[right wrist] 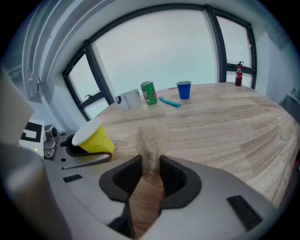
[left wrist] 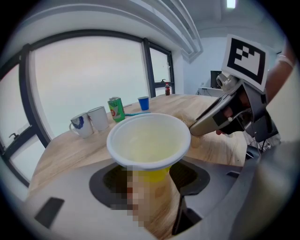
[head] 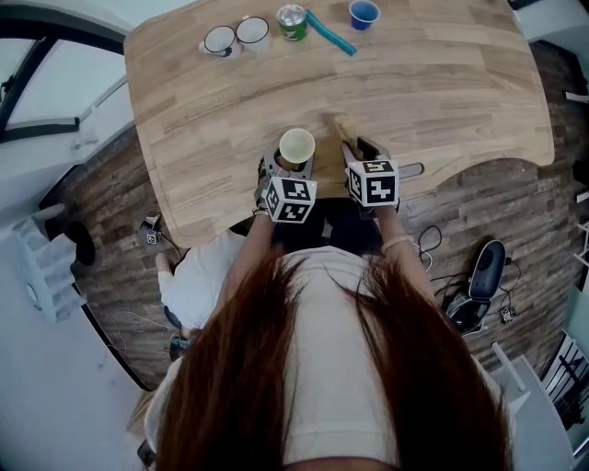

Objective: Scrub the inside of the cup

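The wooden table [head: 442, 83] fills the far part of the scene, and both grippers are over its near edge. The left gripper [left wrist: 150, 180] grasps the yellow paper cup [left wrist: 149, 138] by its lower body, with the white inside turned up. Just to the right, the right gripper [right wrist: 151, 173] is clenched on a tan bristle brush [right wrist: 151, 140], whose head lies just beside the cup, outside it. At the far edge stand two white mugs [head: 252, 32], a green can [head: 292, 21] and a small blue cup [head: 364, 13].
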`<state>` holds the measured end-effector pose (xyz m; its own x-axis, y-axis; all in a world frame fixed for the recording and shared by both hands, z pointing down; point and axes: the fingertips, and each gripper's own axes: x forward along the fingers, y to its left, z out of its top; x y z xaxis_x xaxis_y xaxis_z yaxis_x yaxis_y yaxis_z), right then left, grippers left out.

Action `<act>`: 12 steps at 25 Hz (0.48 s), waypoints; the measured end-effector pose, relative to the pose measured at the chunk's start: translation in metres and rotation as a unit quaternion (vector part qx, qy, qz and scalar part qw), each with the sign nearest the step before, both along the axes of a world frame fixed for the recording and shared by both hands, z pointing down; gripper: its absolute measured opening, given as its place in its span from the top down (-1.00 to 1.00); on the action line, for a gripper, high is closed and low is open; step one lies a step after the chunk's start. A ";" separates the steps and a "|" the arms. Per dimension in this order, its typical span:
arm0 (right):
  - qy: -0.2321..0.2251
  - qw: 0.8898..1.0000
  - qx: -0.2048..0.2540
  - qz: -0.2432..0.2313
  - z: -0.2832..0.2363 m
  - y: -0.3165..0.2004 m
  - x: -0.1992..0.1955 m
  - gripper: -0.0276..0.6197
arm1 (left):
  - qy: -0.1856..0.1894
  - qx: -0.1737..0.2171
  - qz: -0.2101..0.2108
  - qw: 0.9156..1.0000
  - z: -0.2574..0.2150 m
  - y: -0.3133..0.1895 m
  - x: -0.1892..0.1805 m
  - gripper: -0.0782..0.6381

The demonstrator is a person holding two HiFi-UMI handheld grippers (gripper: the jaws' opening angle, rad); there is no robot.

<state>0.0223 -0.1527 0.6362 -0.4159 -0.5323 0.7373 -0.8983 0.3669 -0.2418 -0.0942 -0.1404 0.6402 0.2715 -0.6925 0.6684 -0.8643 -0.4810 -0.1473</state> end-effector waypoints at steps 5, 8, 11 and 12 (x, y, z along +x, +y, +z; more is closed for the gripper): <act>-0.007 1.000 0.019 -0.003 -0.018 -0.004 0.001 0.53 | -0.014 0.014 0.009 1.000 -0.012 -0.005 0.000 0.05; -0.011 0.999 0.032 -0.006 -0.030 -0.004 0.002 0.53 | -0.020 0.022 0.013 0.999 -0.019 -0.007 -0.002 0.06; -0.016 0.999 0.041 -0.011 -0.041 -0.003 0.001 0.54 | -0.026 0.029 0.016 0.999 -0.026 -0.009 -0.003 0.06; -0.018 0.999 0.044 -0.013 -0.045 -0.002 0.000 0.54 | -0.029 0.032 0.018 0.999 -0.029 -0.009 -0.003 0.06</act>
<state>0.0225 -0.1549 0.5911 -0.4561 -0.5825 0.6728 -0.8793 0.4116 -0.2397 -0.0974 -0.1497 0.6116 0.2589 -0.7256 0.6376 -0.8363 -0.4987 -0.2279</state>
